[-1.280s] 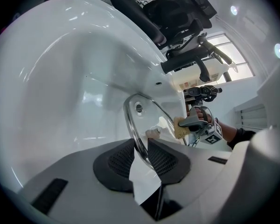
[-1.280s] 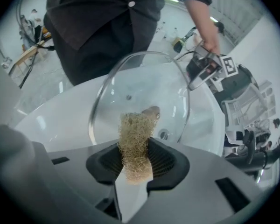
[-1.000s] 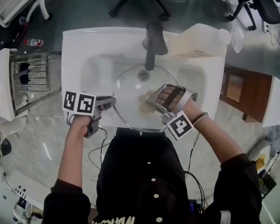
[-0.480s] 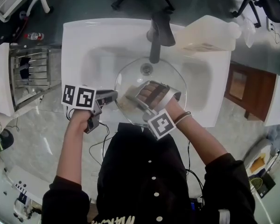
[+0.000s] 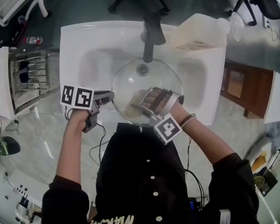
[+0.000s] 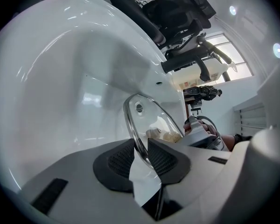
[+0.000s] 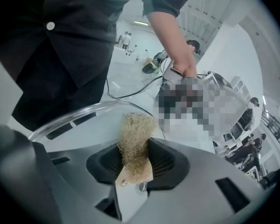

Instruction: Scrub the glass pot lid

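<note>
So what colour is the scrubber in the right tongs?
Scrubber: pale tan, clearest in the right gripper view.

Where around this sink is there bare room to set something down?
Free: basin floor between the glass lid and the sink's left wall, and right of the lid. Crowded: centre, with faucet, lid, left tongs and right tongs; a jug fills the back-right deck.

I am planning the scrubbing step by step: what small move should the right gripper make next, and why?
Probably slide the scrubber across the lid toward the tap: the right gripper holds it at the near part of the glass, while the left gripper clamps the rim steady.
</note>
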### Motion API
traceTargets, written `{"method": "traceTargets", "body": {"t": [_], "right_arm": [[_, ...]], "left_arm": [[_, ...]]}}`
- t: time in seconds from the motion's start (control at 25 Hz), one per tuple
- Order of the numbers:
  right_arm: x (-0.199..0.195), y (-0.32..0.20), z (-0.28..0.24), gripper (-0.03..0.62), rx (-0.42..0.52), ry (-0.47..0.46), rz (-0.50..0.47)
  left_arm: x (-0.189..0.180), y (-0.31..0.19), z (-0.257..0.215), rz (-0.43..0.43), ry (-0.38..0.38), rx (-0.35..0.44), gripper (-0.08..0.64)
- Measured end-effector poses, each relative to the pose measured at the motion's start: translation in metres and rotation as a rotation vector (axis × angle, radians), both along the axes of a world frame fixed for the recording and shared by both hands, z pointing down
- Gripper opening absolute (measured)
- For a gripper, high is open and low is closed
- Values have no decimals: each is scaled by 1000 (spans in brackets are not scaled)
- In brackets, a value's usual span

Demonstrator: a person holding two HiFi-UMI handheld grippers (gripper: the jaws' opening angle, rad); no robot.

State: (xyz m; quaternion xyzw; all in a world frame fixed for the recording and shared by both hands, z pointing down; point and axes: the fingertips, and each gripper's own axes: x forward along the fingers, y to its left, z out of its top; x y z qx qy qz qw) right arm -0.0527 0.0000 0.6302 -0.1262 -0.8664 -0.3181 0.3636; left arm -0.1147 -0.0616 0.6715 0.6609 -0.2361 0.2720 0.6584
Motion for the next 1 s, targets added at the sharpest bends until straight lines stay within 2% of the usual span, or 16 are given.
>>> {"method": "traceTargets", "body": {"t": [0.28, 0.48, 1.0], "right_arm": [[33, 18, -8, 144, -17, 23, -62], [64, 24, -5, 144, -30, 84, -123], [130, 13, 4, 144, 26, 223, -265]], "left_arm": [[1, -1, -2, -12, 5, 6, 109], [0, -1, -3, -13, 3, 3, 109], [1, -2, -6, -4, -3, 11, 109]]}}
